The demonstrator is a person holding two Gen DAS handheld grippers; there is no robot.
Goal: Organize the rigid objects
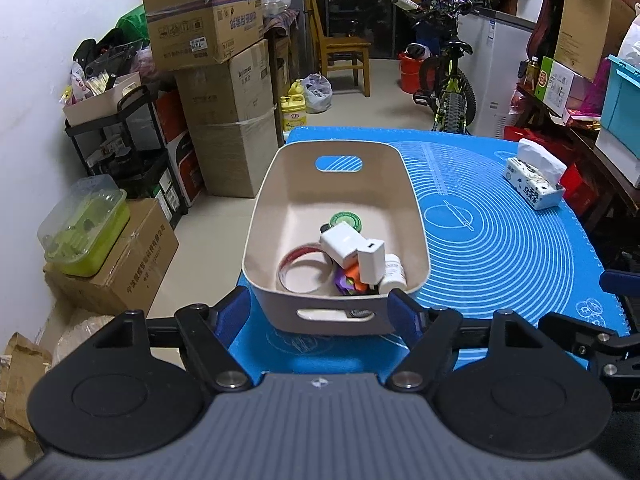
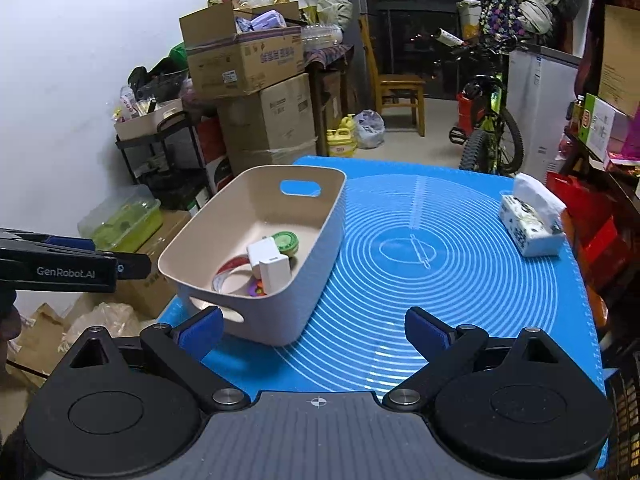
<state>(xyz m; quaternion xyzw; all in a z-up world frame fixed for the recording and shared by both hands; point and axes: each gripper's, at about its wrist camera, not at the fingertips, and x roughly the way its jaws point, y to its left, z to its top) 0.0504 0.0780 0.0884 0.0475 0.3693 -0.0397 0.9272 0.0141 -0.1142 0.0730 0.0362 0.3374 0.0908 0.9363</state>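
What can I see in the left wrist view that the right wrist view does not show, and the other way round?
Only the left wrist view shows the white pill bottle and the orange piece low in the bin's near corner.

Only the right wrist view shows the left gripper's side with the printed GenRobot.AI name.

Both show the beige bin on the blue mat, the white charger, the green round lid, the tape roll and the tissue pack.

Black claw (image 1: 320, 306), blue pads (image 1: 236, 306), grey ribbed body
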